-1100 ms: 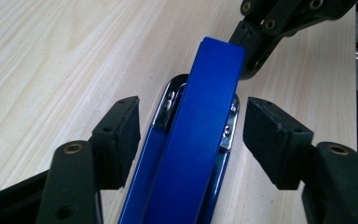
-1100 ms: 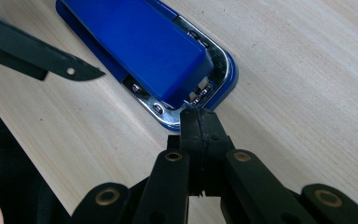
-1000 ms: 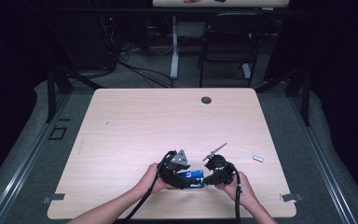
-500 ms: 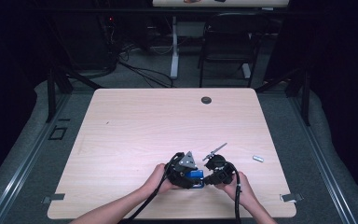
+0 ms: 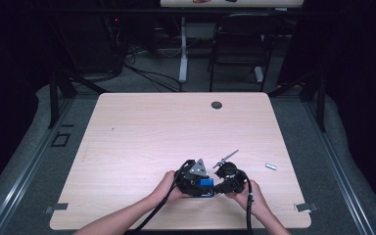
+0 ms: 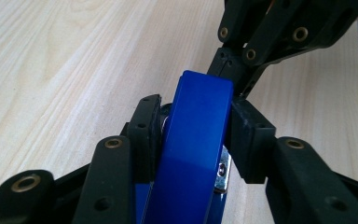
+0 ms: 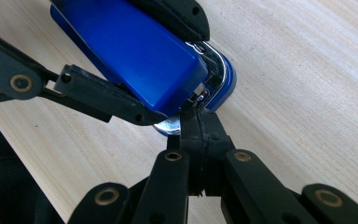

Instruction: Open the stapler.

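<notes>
Stapler [image 6: 193, 149] lay at table's [image 5: 142, 137] near edge, clamped between closing jaws of left gripper [image 6: 193, 121]. Right gripper [image 7: 199, 119], jaws fully shut, tip touched stapler's front end. Hold secured; actual work apparently remained.

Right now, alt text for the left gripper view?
A blue stapler stands between the left gripper's two black jaws, which have just been closing and sit against its sides. Beyond it, the right gripper reaches in from the top right with jaws shut at the stapler's far end, over a pale wooden table.
</notes>
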`<state>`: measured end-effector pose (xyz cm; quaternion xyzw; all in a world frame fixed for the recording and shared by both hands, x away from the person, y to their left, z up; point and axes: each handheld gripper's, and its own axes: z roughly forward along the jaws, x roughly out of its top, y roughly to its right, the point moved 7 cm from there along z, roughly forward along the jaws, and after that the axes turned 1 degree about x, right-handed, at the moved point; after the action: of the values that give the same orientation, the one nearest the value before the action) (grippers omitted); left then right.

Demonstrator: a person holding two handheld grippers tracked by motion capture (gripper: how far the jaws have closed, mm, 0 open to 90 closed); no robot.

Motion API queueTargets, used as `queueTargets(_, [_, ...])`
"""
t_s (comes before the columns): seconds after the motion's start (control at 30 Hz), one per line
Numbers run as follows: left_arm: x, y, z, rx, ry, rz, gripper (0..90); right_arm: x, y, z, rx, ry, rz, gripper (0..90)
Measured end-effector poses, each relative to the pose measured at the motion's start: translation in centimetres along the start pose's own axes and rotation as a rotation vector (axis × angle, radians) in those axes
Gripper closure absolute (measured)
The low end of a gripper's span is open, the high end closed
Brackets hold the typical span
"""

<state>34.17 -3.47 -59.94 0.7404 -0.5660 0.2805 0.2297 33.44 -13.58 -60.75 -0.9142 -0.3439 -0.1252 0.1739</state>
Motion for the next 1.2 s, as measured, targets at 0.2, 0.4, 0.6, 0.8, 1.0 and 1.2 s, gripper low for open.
queueTargets(0.2, [0.0, -0.1, -0.5, -0.028, 0.019, 0.008, 60.2, 0.0, 0.0, 0.0, -0.002, 0.002, 0.000, 90.0])
queueTargets(0.4, [0.1, -0.2, -1.0, -0.024, 0.027, 0.018, 62.3, 0.1, -0.1, 0.1, -0.006, 0.019, 0.010, 89.9])
queueTargets(0.6, [0.1, -0.3, -1.5, -0.050, 0.045, 0.030, 63.5, 0.1, -0.2, 0.1, -0.006, 0.021, 0.009, 89.1])
queueTargets(0.8, [0.3, -0.3, -1.8, -0.069, 0.063, 0.048, 64.3, 0.1, -0.1, 0.0, -0.007, 0.019, 0.002, 87.1])
queueTargets(1.0, [0.3, -0.4, -2.3, -0.073, 0.066, 0.060, 64.7, 0.4, 0.1, -0.8, -0.012, 0.045, 0.011, 86.0])
queueTargets(1.2, [0.3, -0.4, -2.4, -0.072, 0.066, 0.073, 64.9, 1.1, 0.6, -2.2, -0.032, 0.136, 0.036, 83.6])
